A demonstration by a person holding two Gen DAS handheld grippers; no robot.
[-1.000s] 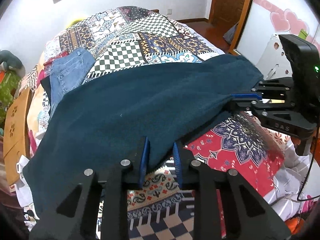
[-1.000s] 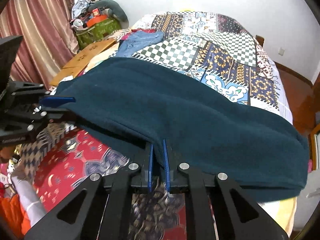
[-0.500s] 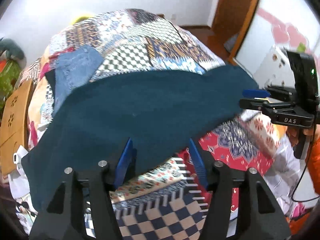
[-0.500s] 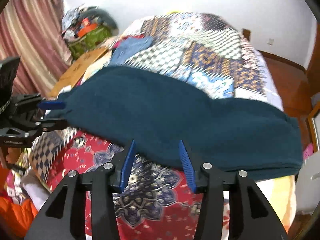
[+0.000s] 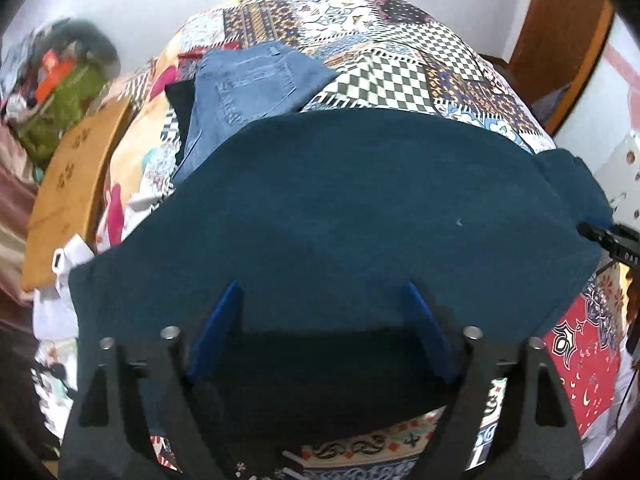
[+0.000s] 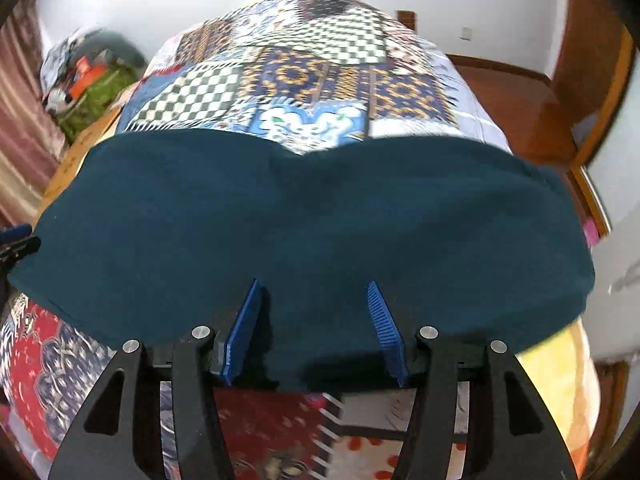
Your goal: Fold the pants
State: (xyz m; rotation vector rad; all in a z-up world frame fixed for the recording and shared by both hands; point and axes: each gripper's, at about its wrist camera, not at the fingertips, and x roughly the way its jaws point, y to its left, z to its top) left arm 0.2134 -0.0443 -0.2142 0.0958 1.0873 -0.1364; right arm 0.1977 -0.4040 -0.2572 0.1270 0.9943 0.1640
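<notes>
Left tool [image 5: 322, 300] wide apart, right tool [image 6: 314, 300] likewise, teal pants [image 5: 360, 208] edge between

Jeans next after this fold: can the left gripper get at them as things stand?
Probably yes. The left gripper is open and holds nothing, and the jeans lie uncovered at the top, beyond the teal pants; only their near end is tucked under the pants.

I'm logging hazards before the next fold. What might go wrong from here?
1. Both claws, left and right, are open over the teal pants, so a shallow regrasp may catch only the top layer.
2. The blue jeans touch the pants' far edge and might get dragged along.
</notes>
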